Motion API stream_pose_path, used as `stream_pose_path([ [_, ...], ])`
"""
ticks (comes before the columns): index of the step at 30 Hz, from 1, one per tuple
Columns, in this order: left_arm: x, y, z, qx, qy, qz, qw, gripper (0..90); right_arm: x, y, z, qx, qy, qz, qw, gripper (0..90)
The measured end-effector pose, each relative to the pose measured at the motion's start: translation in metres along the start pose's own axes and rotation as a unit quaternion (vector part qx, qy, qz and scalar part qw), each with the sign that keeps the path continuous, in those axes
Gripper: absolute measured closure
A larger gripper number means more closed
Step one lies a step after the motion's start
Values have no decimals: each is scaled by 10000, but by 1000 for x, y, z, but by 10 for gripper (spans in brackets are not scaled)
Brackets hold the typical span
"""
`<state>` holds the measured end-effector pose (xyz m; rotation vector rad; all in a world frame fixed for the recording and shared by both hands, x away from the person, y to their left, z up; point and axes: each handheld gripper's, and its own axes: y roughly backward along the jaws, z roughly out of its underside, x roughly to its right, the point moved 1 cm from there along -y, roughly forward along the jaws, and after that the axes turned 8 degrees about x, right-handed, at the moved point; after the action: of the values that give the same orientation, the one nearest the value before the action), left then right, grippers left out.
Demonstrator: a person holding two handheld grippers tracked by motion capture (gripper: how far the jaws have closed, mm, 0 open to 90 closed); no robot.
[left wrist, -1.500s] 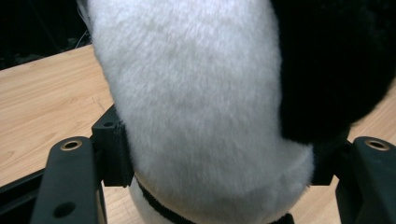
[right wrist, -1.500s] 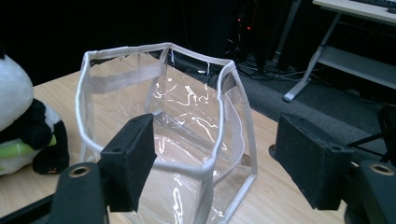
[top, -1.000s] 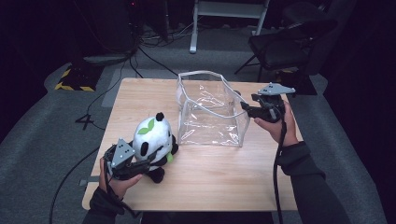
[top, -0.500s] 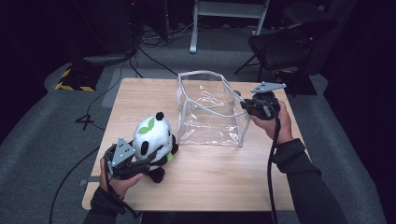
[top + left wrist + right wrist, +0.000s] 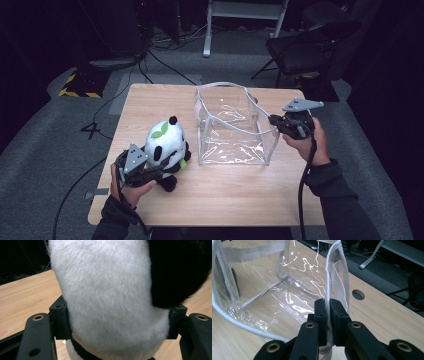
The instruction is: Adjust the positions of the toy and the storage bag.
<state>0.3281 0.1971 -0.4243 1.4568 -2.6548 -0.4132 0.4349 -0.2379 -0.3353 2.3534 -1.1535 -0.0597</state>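
Observation:
A black and white plush panda with a green leaf on its head sits near the table's front left. My left gripper is shut on the panda's body; in the left gripper view its pads press into the white fur from both sides. A clear plastic bag with white trim stands open in the middle of the table. My right gripper has just closed on the bag's right rim; in the right gripper view its jaws pinch the white rim between the pads.
The wooden table has a round cable hole to the right of the bag. A dark chair and a white stand lie beyond the far edge. Cables run over the grey floor on the left.
My right gripper has moved in to the bag's right rim and shut on it. The left gripper and the panda have stayed where they were.

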Motion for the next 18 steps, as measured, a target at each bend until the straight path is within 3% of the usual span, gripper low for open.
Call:
stream_pose_path([
  [11,0,-26,-6,31,161,-80,9998,291,-19,39,17,-2,-14,-50,10000,839],
  [15,-1,-27,-7,24,141,-74,9999,292,-24,45,18,80,-68,-114,9999,781],
  [18,-3,-25,-5,35,153,-24,9999,294,-21,52,19,225,-172,-89,9996,682],
])
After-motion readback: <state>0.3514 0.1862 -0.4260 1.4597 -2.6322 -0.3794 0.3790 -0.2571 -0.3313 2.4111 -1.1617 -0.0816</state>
